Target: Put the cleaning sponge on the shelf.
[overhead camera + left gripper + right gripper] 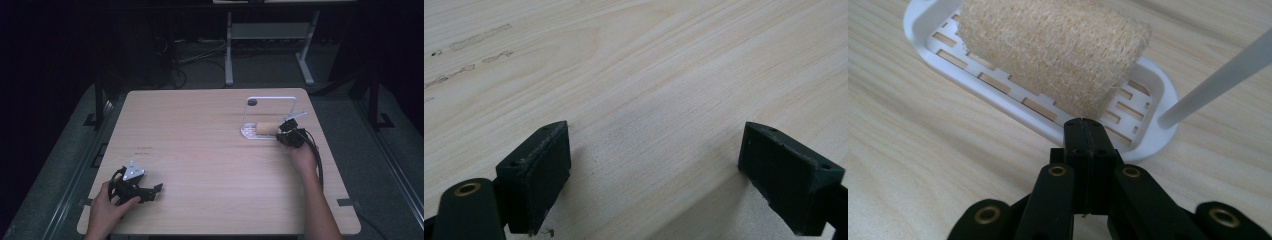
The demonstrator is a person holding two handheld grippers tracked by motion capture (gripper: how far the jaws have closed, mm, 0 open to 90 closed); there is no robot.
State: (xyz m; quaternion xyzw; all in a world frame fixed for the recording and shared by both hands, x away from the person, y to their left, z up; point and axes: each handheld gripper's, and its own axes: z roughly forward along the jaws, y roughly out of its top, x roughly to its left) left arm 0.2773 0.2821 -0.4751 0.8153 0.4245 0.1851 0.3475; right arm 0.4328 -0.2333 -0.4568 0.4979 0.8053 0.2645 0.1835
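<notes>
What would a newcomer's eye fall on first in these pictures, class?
First, the tan loofah sponge lying in a white slotted tray at the table's far right, with the right gripper shut just before it. Then the left gripper, open over bare wood at the near left.

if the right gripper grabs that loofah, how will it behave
The loofah looks coarse and fibrous, so it probably grips well and gives a little when squeezed. It seems airy, so likely light. The slotted white tray under it looks like thin plastic and may slide if nudged.
</notes>
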